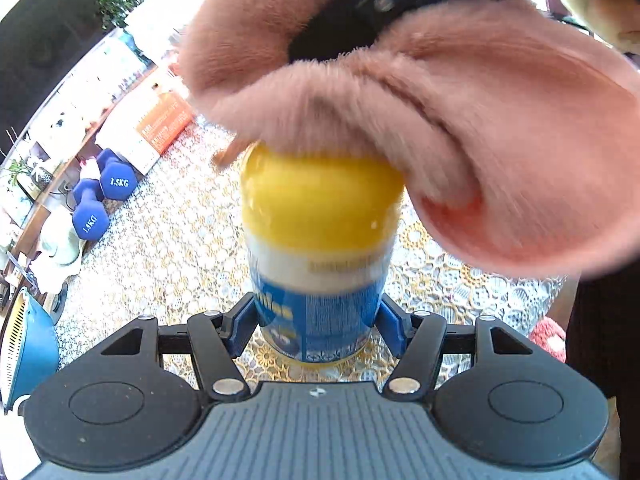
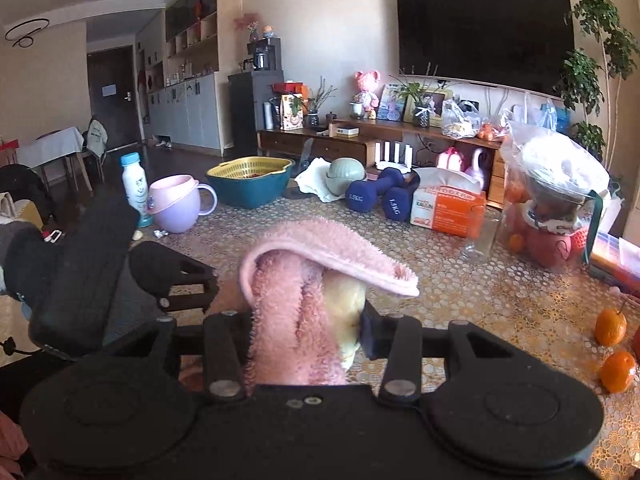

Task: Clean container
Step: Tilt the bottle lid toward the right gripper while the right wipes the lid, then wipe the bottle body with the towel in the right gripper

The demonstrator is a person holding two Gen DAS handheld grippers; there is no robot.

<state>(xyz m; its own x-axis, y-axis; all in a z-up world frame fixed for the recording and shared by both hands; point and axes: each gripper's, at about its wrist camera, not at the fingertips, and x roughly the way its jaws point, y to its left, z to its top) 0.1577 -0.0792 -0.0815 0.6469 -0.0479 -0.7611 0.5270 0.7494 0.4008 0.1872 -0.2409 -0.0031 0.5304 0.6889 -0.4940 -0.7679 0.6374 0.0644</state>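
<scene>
- Lace-patterned tablecloth [image 1: 172, 240] covers the table in a cluttered living room.
- Left gripper [image 1: 318, 330] clamps an upright blue-labelled cylindrical container [image 1: 320, 280] with a yellow lid.
- Right gripper [image 2: 306, 332] pinches a fluffy pink cloth [image 1: 440, 120] draped over that lid.

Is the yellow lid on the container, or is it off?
On: the yellow lid caps the container, under the pink cloth.

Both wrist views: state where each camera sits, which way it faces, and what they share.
Left wrist: behind the left gripper, facing the clamped container on the table.
Right wrist: behind the right gripper, facing the room, pink cloth clamped.
Shared: cloth, container, dumbbells; each shows the other gripper.
</scene>
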